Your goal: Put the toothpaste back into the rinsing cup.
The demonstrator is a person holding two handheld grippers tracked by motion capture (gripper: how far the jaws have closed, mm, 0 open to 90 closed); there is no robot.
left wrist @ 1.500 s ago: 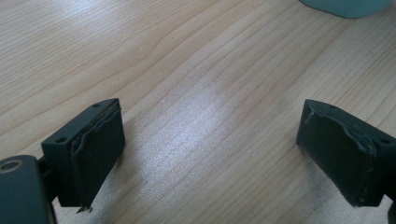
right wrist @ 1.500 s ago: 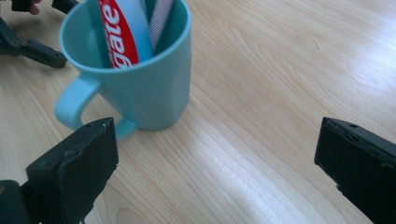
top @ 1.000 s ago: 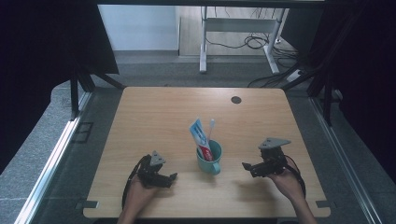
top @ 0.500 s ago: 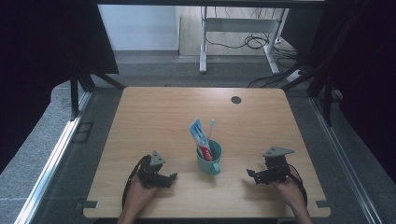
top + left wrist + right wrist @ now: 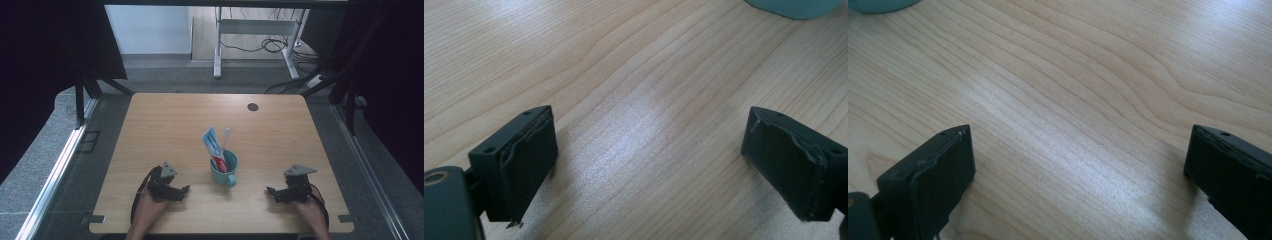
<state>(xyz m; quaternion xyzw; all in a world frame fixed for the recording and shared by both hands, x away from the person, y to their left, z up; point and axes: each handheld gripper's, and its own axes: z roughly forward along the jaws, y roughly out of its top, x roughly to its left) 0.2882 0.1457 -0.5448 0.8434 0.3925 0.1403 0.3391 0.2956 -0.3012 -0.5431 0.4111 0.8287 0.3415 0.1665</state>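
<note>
A teal mug [image 5: 224, 170] stands near the front middle of the wooden table [image 5: 175, 125]. It holds a red, white and blue toothpaste tube [image 5: 213, 146] and a white toothbrush [image 5: 225, 137], both upright. My left gripper [image 5: 184, 190] rests low on the table left of the mug, open, jaws wide apart over bare wood [image 5: 651, 165]. The mug's teal base [image 5: 796, 7] peeks in at the top of the left gripper view. My right gripper [image 5: 270, 192] lies right of the mug, open with nothing between its jaws [image 5: 1080, 175]; the mug's edge [image 5: 878, 5] shows at the top left.
A dark round cable hole [image 5: 253, 107] sits at the table's far right. Grey floor surrounds the table, with a white desk frame [image 5: 250, 30] and cables beyond. A metal rail [image 5: 55, 170] runs along the left side.
My right gripper has moved down and toward the table's front edge, settling low on the wood. The left gripper, mug and its contents have stayed put.
</note>
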